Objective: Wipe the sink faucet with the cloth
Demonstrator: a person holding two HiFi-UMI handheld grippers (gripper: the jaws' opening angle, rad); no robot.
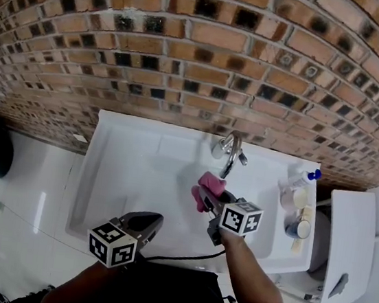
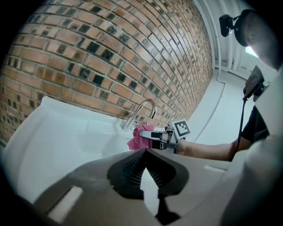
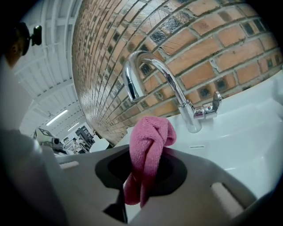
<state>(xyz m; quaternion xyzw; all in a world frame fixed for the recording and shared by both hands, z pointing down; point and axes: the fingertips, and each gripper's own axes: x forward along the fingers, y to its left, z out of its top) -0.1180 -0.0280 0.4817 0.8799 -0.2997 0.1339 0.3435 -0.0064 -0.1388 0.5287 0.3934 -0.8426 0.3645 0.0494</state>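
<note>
Entry: pink cloth (image 3: 150,137), bunched, clamped in the closed right hand-held gripper (image 3: 143,170) over the sink (image 1: 125,166) near its back edge, just short of the faucet (image 3: 188,110); best pressed firmly and drawn along the spout's curve; left hand-held gripper (image 2: 143,154) closed, empty, at the front edge.

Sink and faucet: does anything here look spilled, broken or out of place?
Nothing stands out. The faucet is upright and whole, the white sink shows no spill, the bottles on its right rim sit in a row, and the right gripper holds the pink cloth.
</note>
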